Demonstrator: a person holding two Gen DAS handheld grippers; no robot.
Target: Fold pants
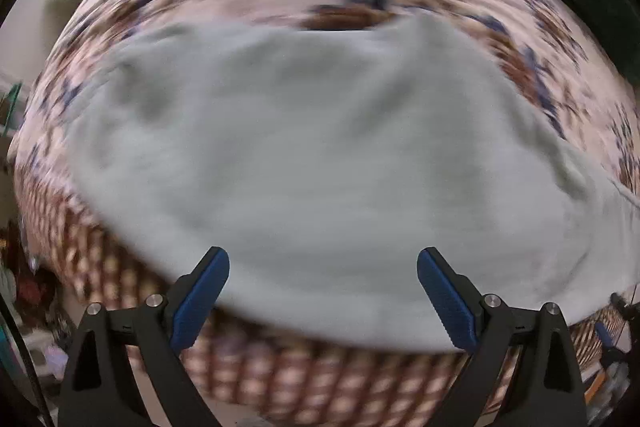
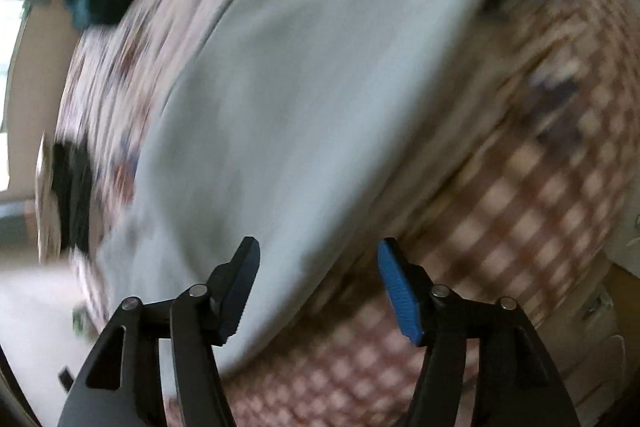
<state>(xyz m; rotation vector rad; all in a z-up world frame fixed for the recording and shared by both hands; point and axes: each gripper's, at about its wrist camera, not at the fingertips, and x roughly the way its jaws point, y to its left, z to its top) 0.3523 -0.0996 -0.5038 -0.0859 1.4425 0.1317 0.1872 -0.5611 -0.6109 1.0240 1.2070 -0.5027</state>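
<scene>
1. Left gripper: black arms, blue pads; jaws spread wide, nothing clamped between them; points down.
2. Right gripper: black arms, blue pads; jaws parted, narrower than the left, nothing clamped; points steeply down.

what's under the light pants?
The pants lie on a patterned bedspread, floral on top, checked down the side. It shows all around them; whatever sits directly beneath the fabric is covered, and both views are blurred.
</scene>
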